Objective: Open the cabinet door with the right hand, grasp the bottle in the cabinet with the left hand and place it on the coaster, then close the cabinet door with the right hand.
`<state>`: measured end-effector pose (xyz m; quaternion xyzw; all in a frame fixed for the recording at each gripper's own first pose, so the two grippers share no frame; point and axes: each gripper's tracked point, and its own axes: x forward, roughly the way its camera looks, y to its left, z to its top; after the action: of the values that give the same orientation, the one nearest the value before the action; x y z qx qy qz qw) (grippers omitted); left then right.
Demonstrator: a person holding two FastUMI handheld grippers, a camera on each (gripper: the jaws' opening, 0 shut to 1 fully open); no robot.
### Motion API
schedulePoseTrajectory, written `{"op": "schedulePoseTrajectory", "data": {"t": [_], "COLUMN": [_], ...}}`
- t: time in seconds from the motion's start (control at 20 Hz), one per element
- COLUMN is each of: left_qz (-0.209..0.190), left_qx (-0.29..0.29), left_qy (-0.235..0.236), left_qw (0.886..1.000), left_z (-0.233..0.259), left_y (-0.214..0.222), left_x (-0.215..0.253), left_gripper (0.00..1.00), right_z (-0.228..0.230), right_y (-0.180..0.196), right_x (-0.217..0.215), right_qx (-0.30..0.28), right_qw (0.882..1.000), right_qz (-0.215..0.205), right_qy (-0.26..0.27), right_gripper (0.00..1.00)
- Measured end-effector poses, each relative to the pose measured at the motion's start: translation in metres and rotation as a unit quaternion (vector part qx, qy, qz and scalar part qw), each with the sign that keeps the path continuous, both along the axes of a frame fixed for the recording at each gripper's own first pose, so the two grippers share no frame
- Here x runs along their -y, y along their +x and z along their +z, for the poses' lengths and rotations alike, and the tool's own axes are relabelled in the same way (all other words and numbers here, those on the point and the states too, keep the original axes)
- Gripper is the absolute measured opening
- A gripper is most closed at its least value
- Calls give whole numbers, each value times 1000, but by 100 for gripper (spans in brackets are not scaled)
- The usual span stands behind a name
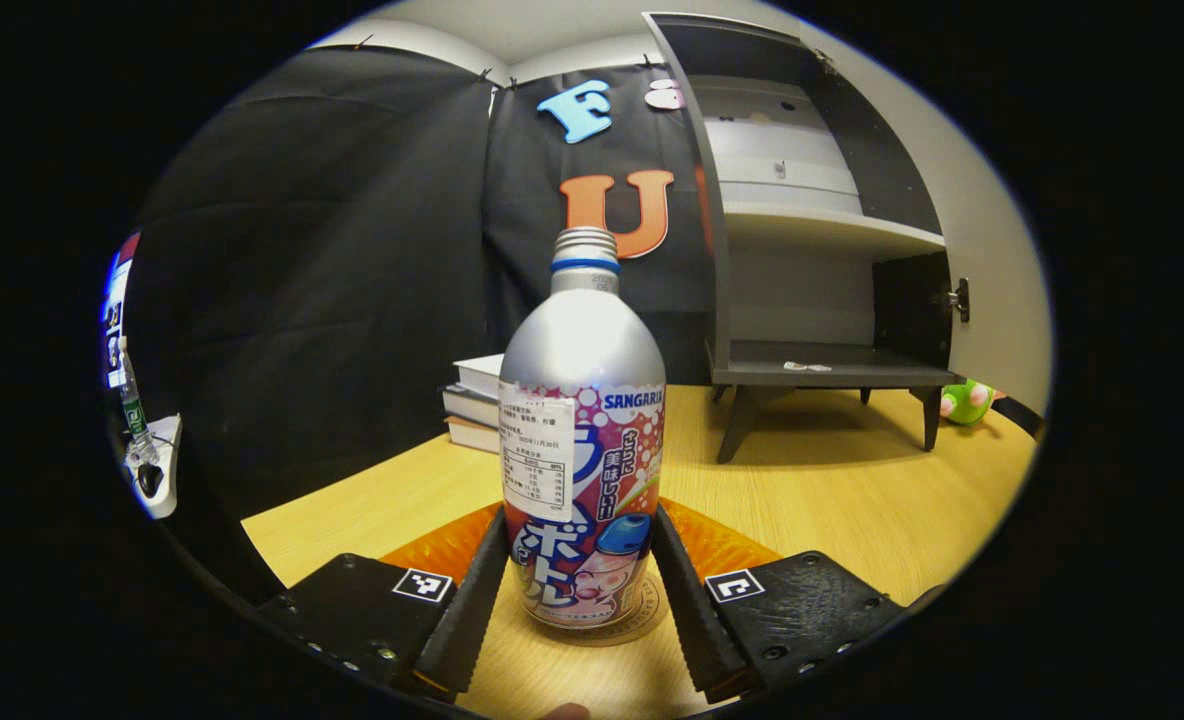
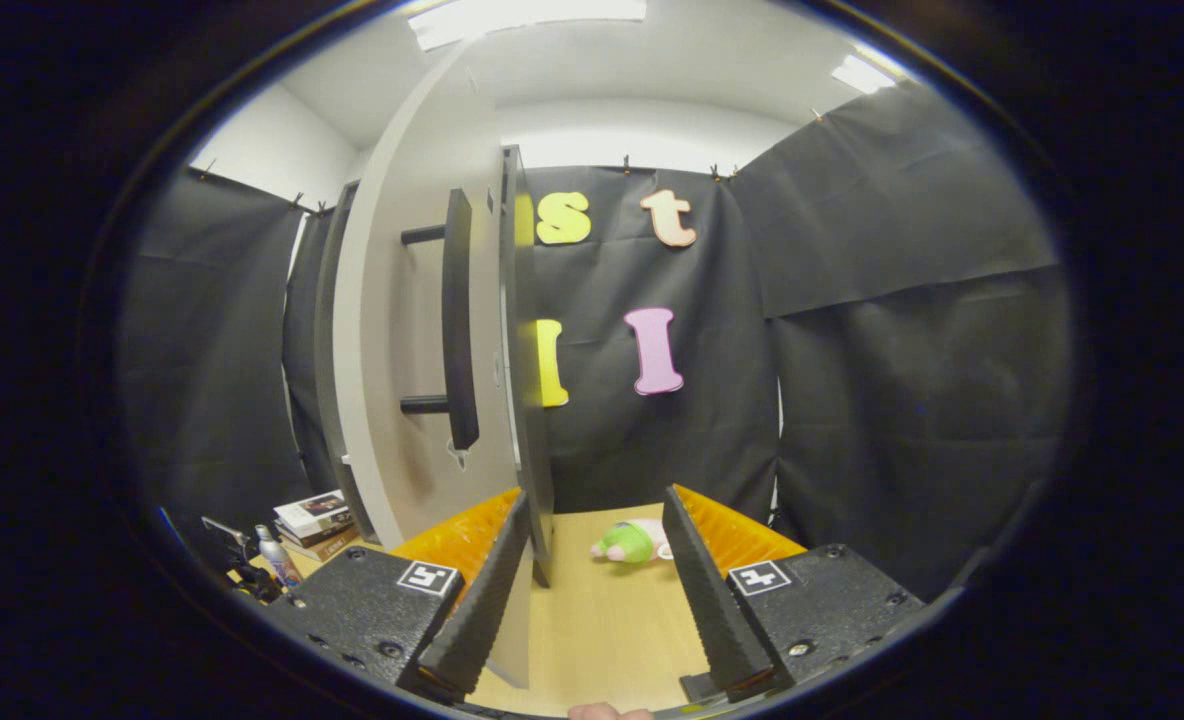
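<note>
While upright on the coaster [image 1: 642,612], the bottle [image 1: 582,440] points cap-up.

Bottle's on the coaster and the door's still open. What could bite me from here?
1. The left hand-held gripper flanks the tall bottle closely; a skewed retreat could tip it off the coaster.
2. In the right gripper view, the open cabinet door has its edge between the right hand-held gripper fingers, well below the handle; pushing there may slip.

Black cloth [image 2: 902,330] walled the booth; ceiling lights [image 2: 527,18] glowed above, books [image 1: 474,392] lay at the wooden desk's [image 1: 852,490] far edge
</note>
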<state>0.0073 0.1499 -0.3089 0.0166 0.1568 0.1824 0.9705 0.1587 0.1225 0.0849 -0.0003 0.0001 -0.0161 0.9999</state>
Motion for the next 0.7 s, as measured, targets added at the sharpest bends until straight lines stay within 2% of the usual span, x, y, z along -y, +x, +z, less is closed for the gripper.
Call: {"op": "schedulePoseTrajectory", "data": {"t": [0.4,0.65,0.7], "left_qz": [-13,-19,-18], "left_qx": [-36,-48,-49], "left_qy": [-17,-11,-15], "left_qw": [999,999,999], "left_z": [-22,-23,-24], "left_y": [17,14,14], "left_x": [1,2,3], "left_gripper": [77,78,87], "right_z": [1,1,1], "right_y": [1,2,2], "right_x": [0,0,0], "right_qx": [3,9,10], "right_qw": [1000,1000,1000], "right_qz": [0,2,1], "right_qy": [-8,-4,-3], "right_gripper": [84,84,84]}}
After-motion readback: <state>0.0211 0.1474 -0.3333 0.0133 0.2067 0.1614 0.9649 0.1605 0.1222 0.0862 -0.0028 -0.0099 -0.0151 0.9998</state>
